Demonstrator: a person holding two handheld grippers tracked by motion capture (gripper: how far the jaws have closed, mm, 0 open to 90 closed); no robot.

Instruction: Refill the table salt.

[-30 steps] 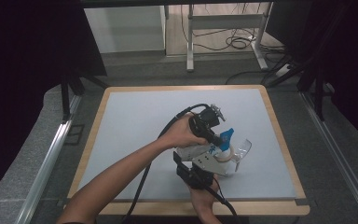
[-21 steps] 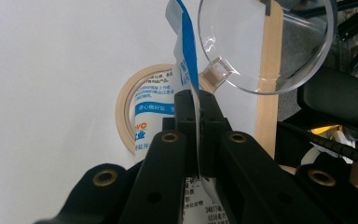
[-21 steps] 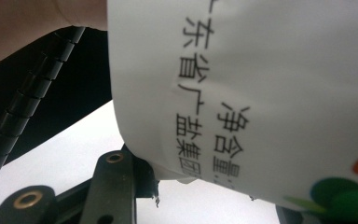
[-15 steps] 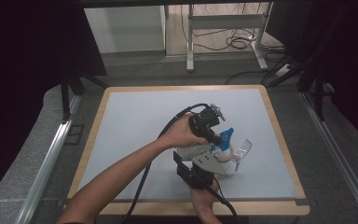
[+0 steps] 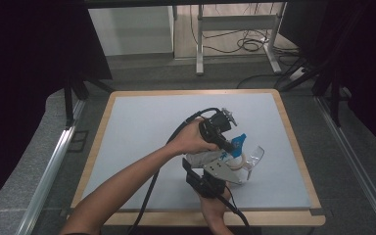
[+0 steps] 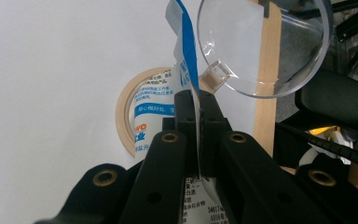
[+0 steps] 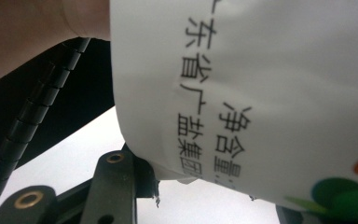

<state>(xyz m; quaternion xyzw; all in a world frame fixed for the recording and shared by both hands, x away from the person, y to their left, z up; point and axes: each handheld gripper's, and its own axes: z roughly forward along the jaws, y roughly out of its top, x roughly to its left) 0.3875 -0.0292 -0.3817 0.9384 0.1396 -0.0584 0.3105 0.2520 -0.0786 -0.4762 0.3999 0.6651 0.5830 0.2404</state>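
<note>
The table (image 5: pixel 142 127) is a pale sheet in a wooden frame, and the work sits toward its right front. A white bag (image 5: pixel 200 159) printed with black characters lies there, with its blue-and-white top edge (image 6: pixel 185 56) standing up. In the right gripper view the bag's (image 7: pixel 270 93) white side hangs just above the jaws, with green and orange marks at its lower corner.

The right gripper (image 5: pixel 227 169) reaches in from the near edge. Its jaws stand partly apart around the bag's body, but whether the pads press on it cannot be told. The left gripper (image 5: pixel 230 144) comes from the left over the bag. In the left gripper view (image 6: pixel 198 135) its jaws are closed tight on the bag's thin top edge.

A clear plastic cup (image 5: pixel 253 157) lies on its side just right of the bag. A tape roll (image 6: pixel 126 116), tan and ring-shaped, lies flat on the table, partly under the bag.
</note>
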